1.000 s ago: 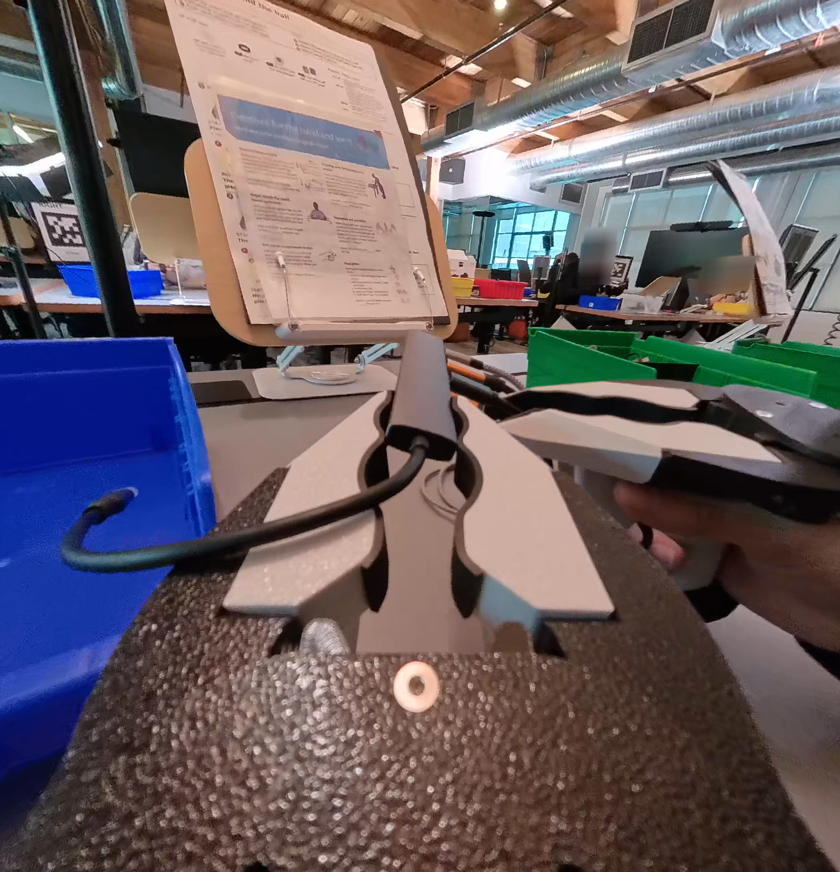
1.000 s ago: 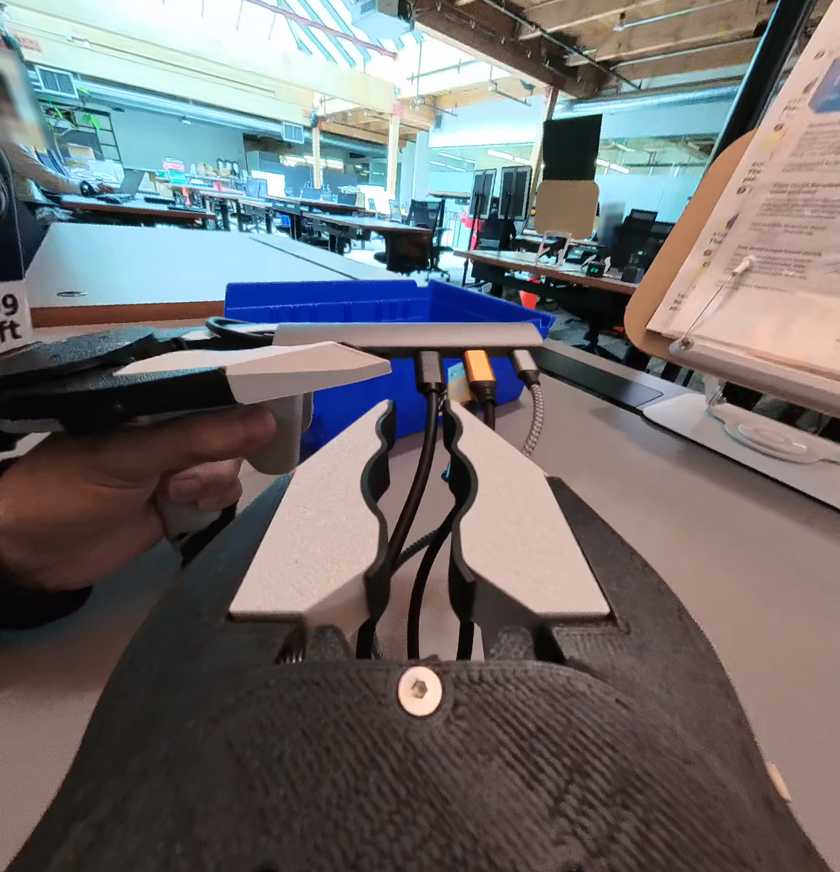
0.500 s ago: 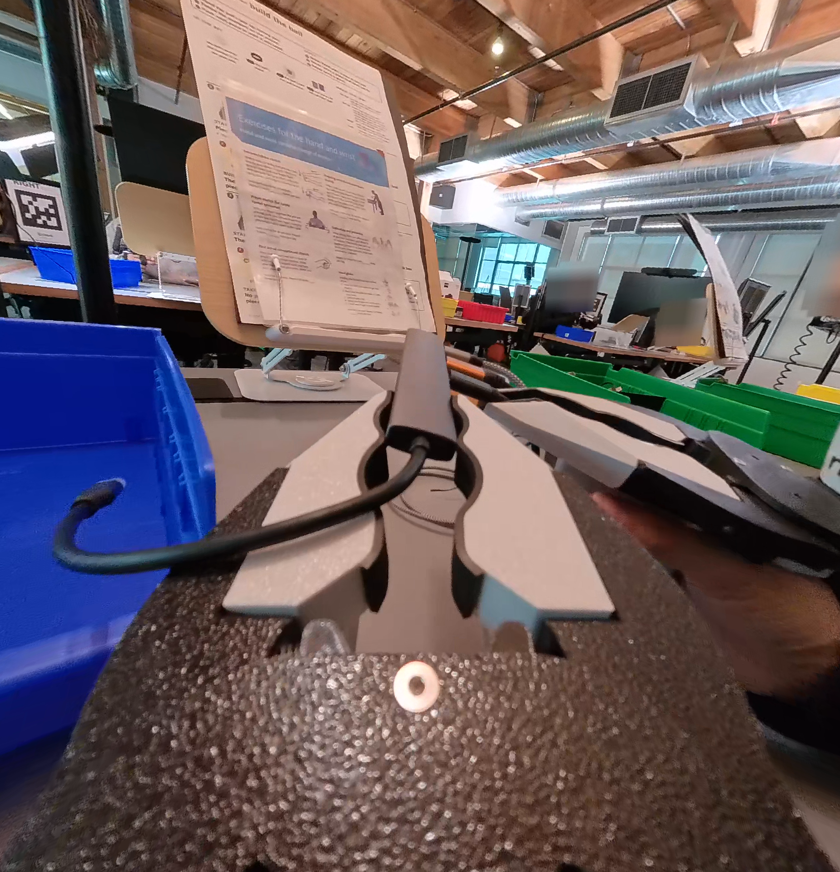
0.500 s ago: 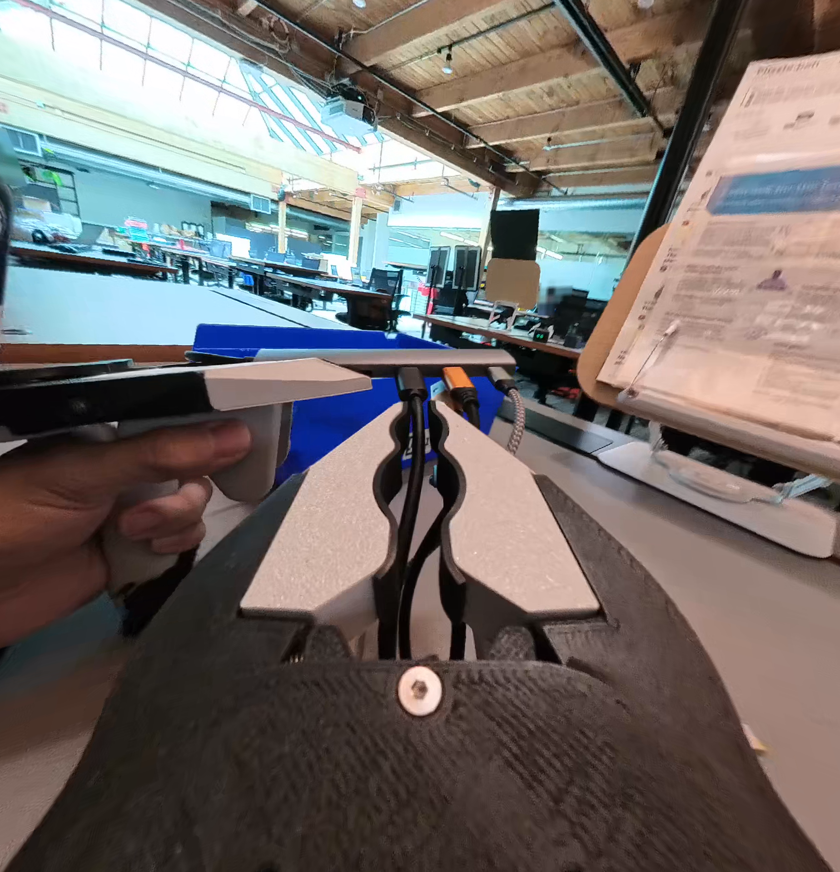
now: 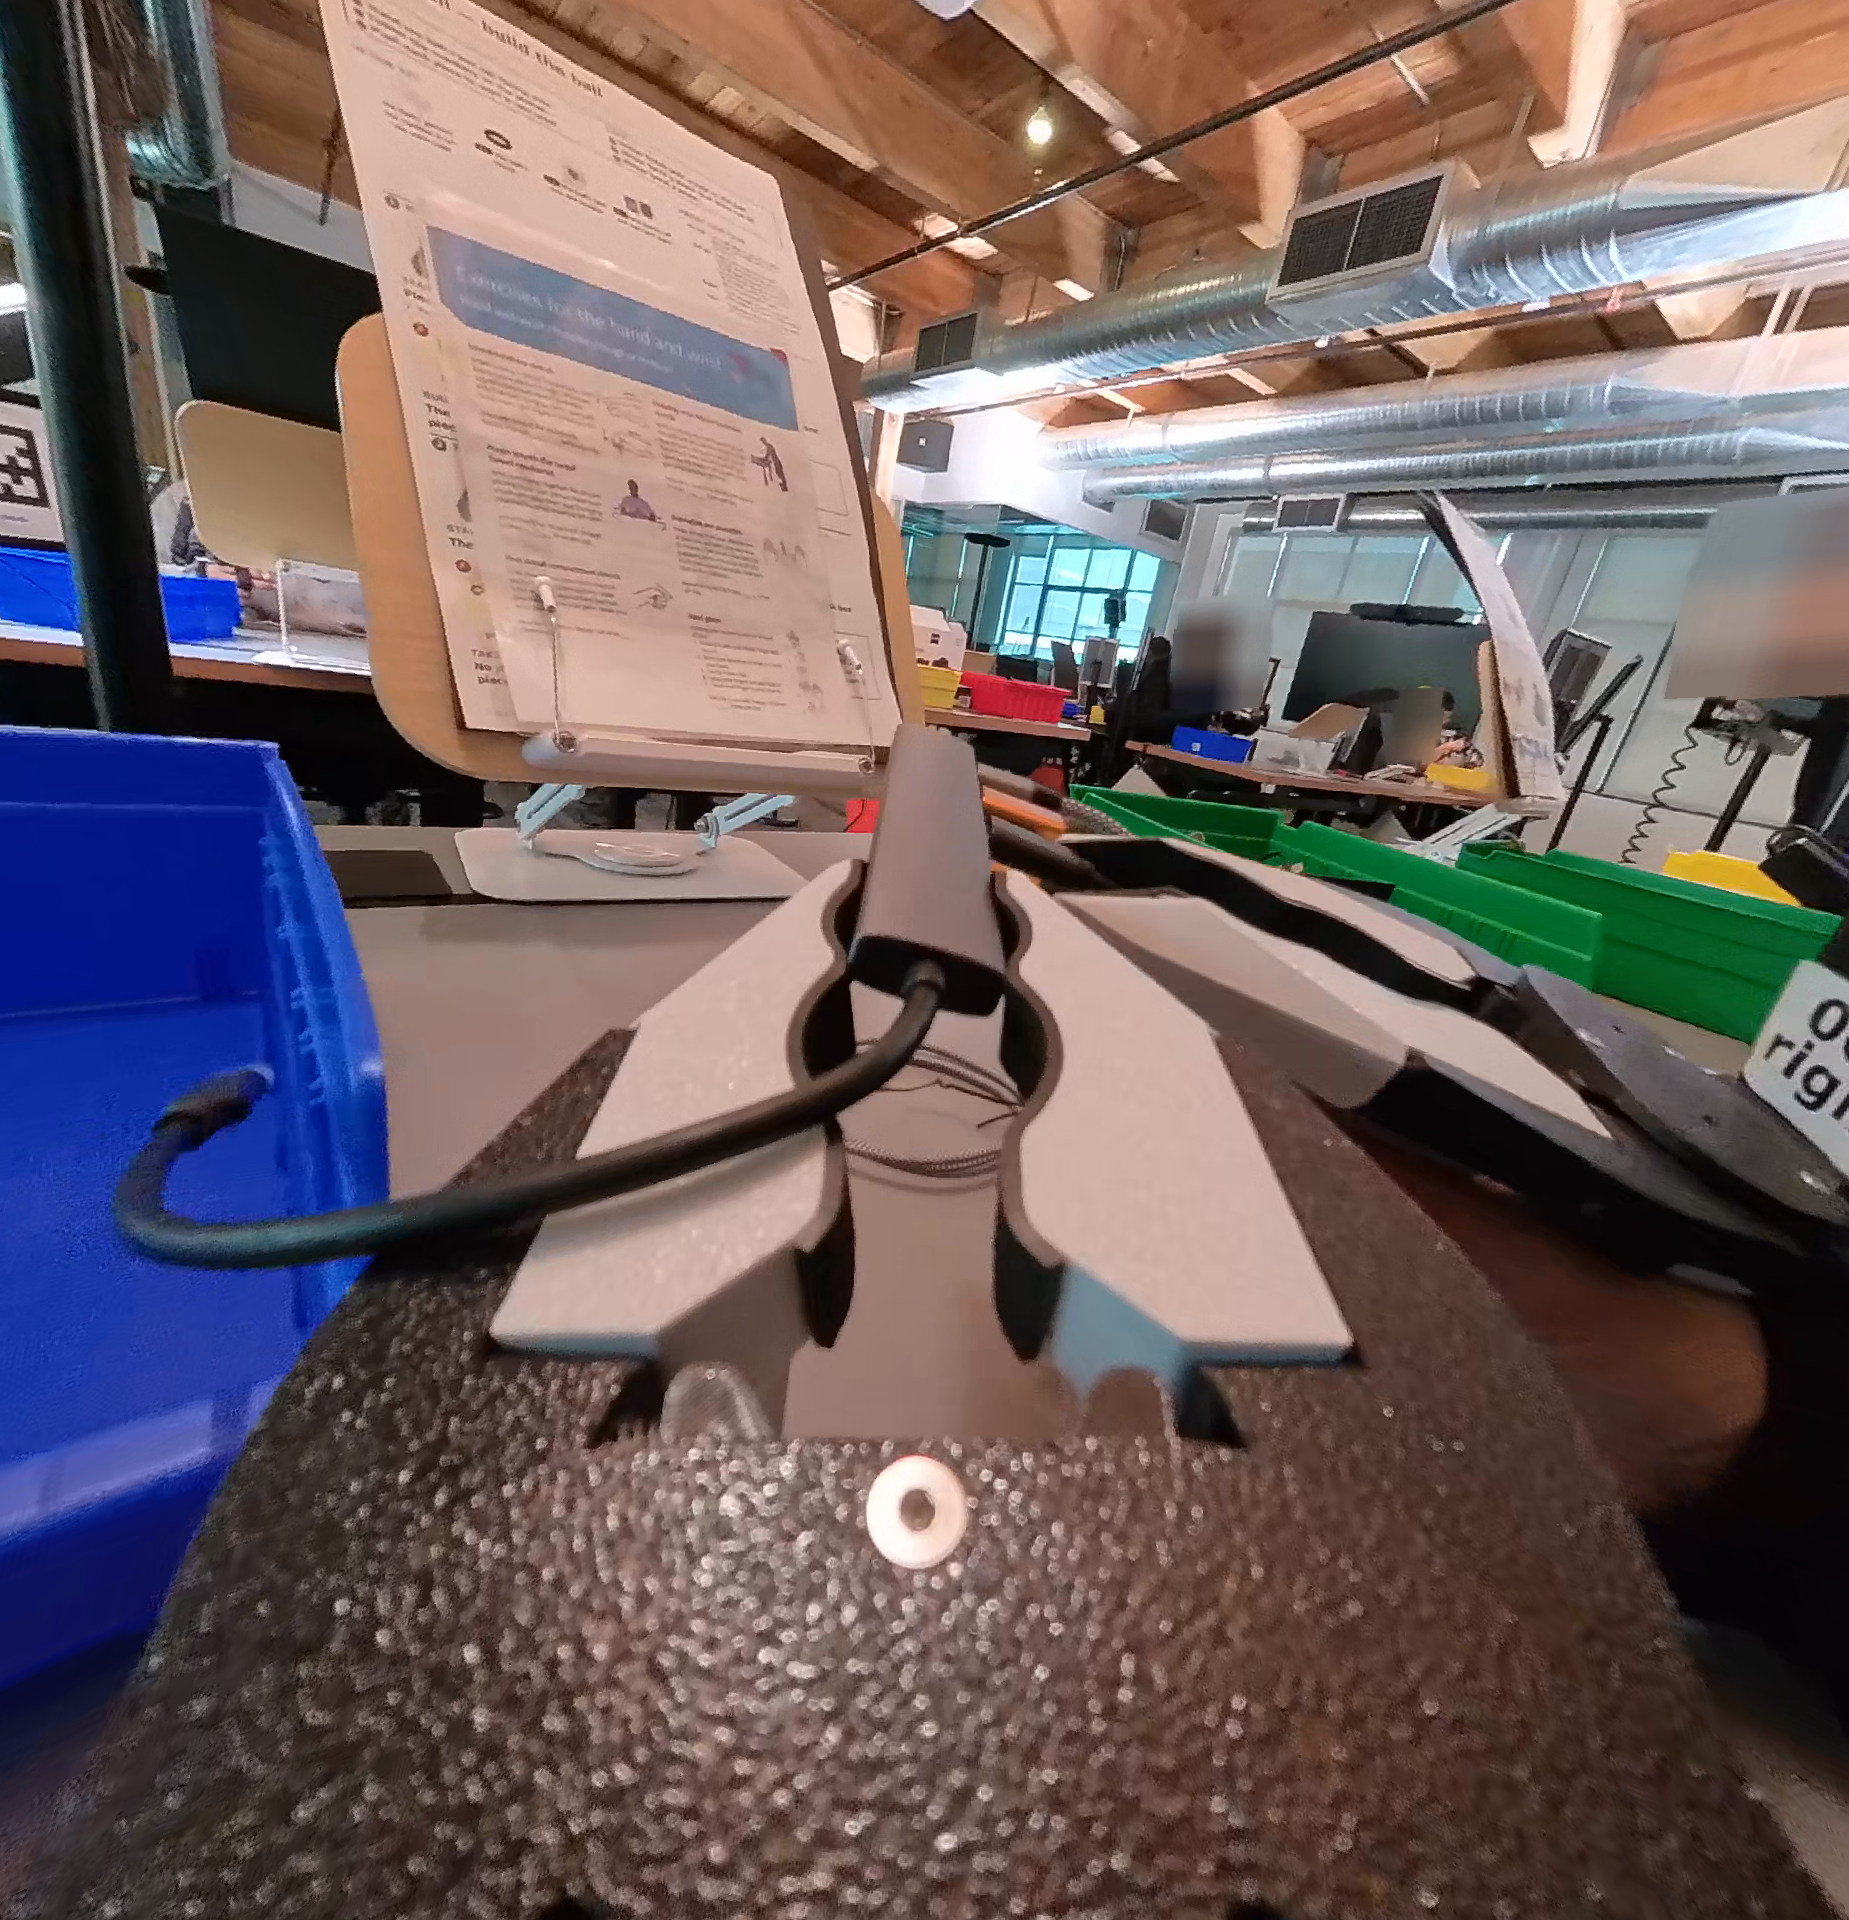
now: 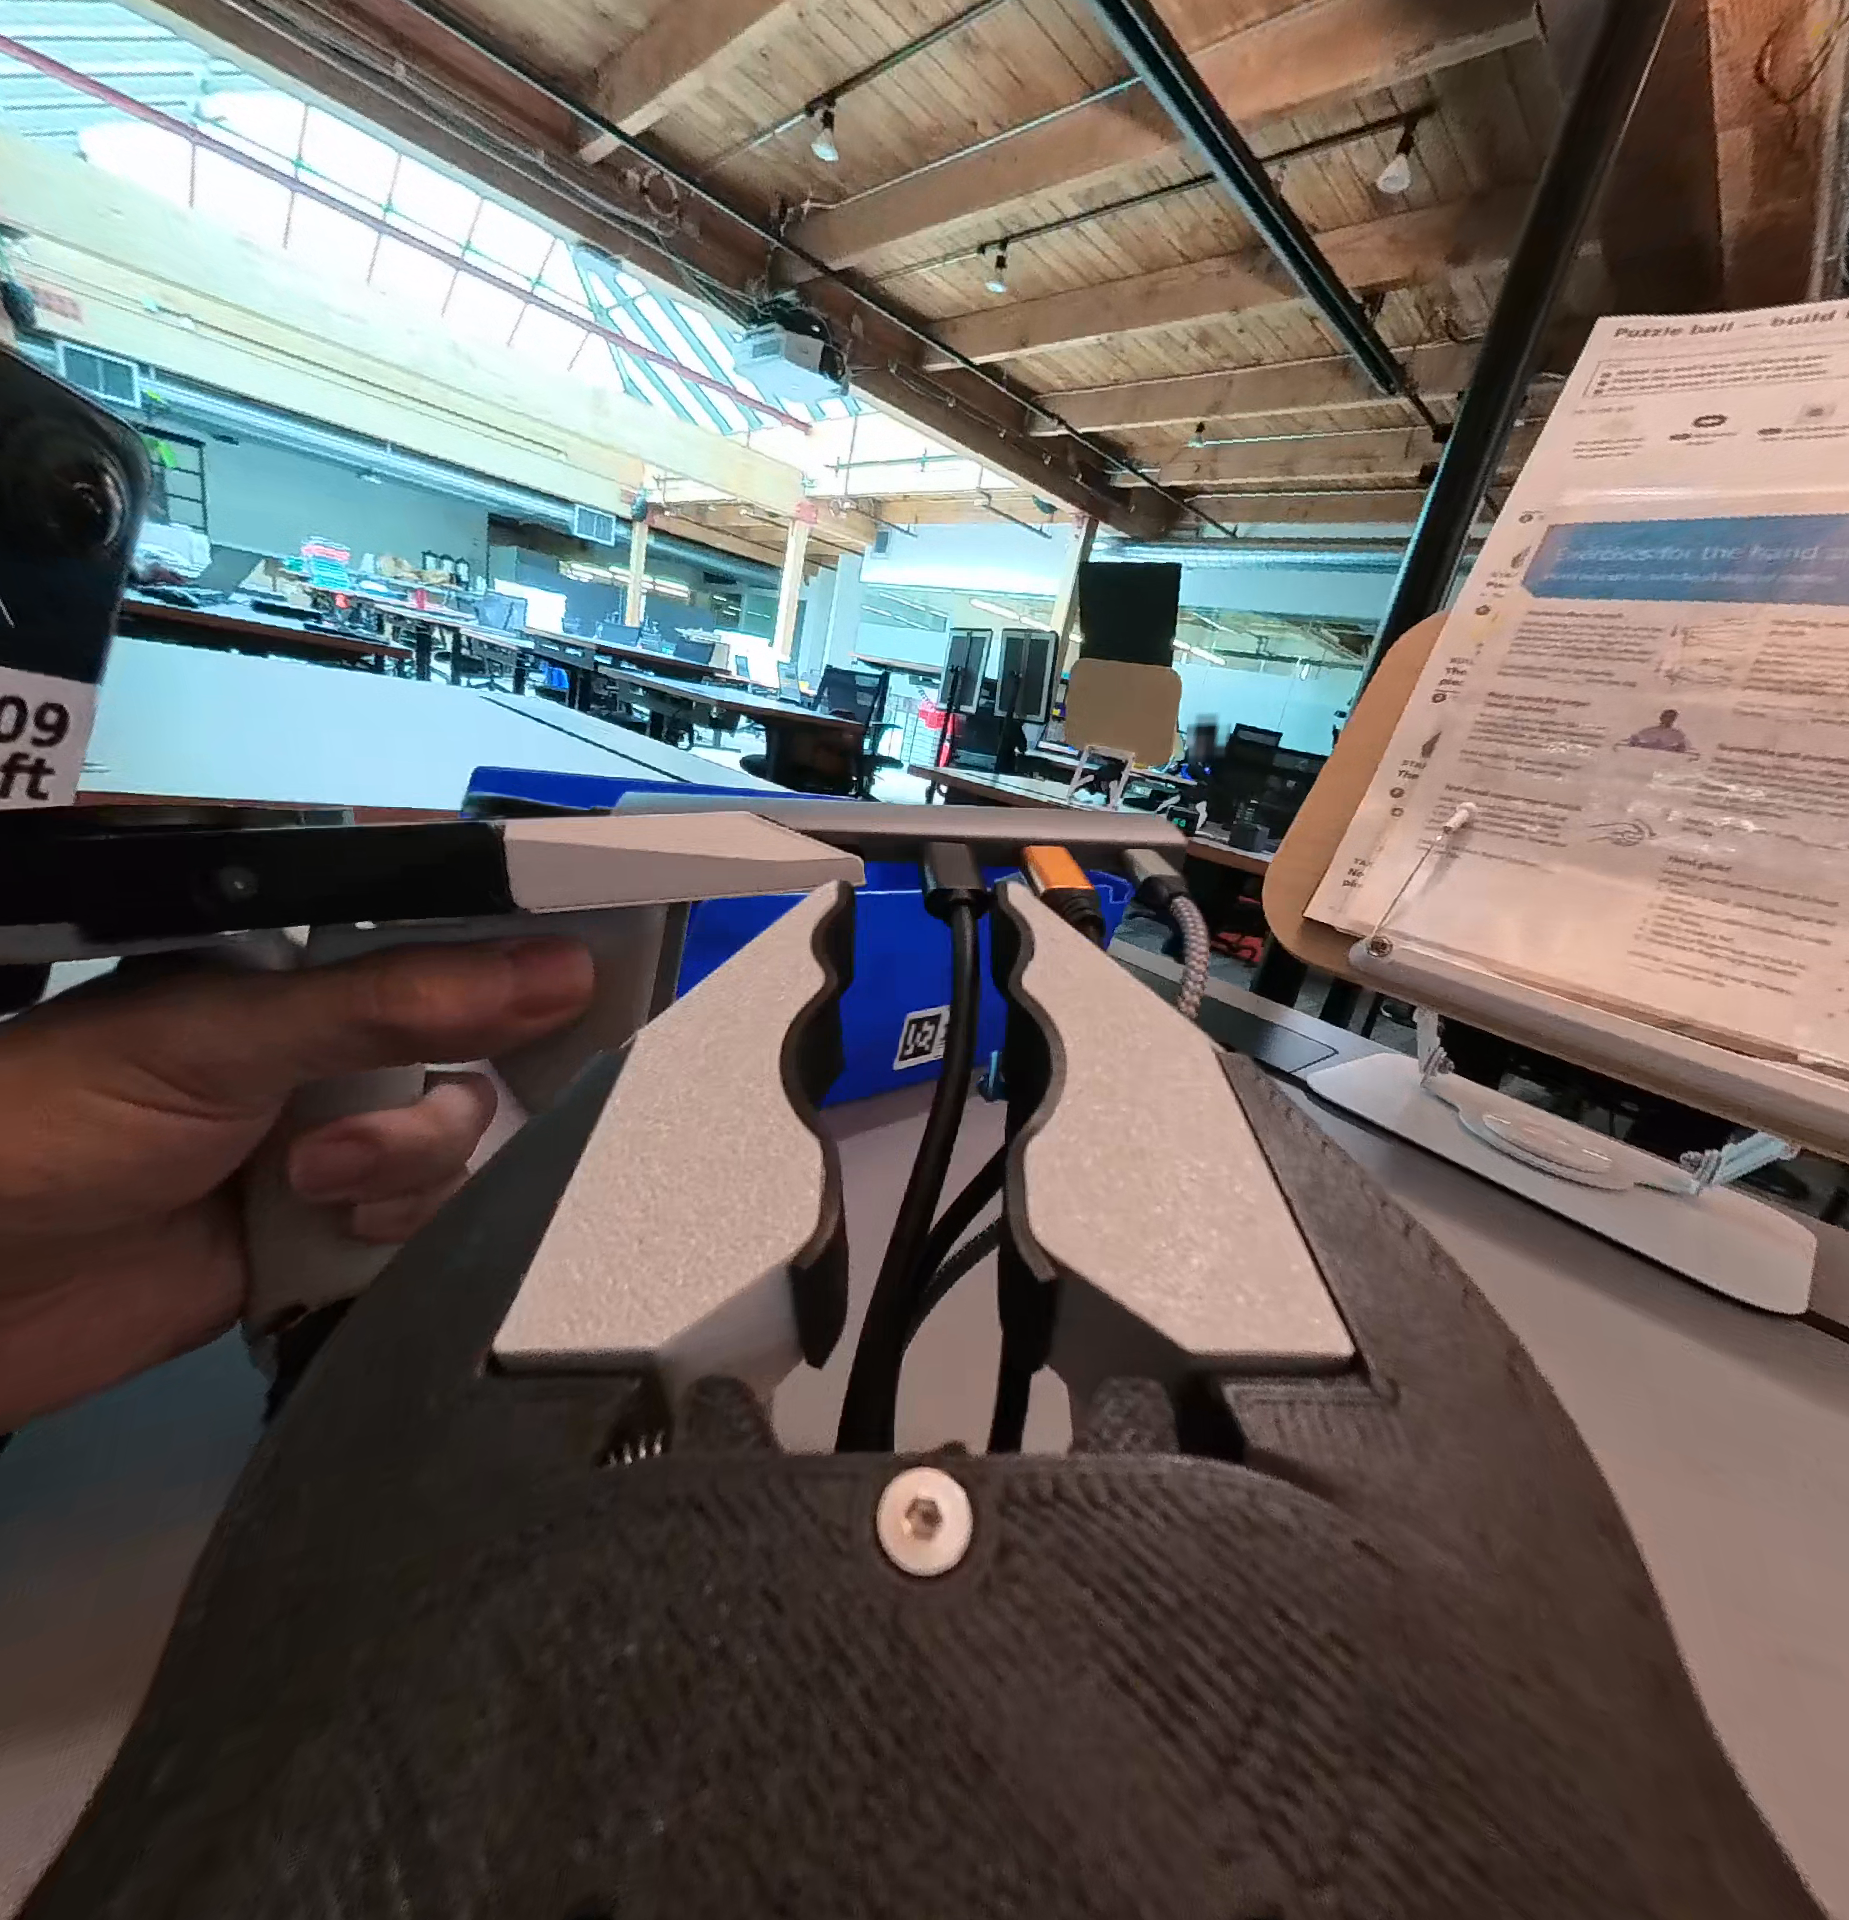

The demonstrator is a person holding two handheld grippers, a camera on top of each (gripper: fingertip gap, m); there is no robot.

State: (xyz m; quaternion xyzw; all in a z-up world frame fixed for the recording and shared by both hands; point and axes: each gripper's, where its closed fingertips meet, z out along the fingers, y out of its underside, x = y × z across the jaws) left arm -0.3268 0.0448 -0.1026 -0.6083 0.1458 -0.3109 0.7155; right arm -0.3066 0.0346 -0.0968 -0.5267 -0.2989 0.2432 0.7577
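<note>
While the left gripper [image 5: 925,914] clamps the grey hub [image 5: 925,831], the right gripper [image 6: 925,914] stands slightly open around a black cable [image 6: 956,997]; the cables' lower ends are hidden.

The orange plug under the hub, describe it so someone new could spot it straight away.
Find the blue bin, then the flat grey hub that the left gripper holds level before it. Three plugs hang from its underside; the orange plug is the middle one, between a black plug and a braided grey cable.

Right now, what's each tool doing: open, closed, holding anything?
Left tool: closed on the dark grey slim hub.
Right tool: open around the black plugged-in cable, not clamping it.
</note>
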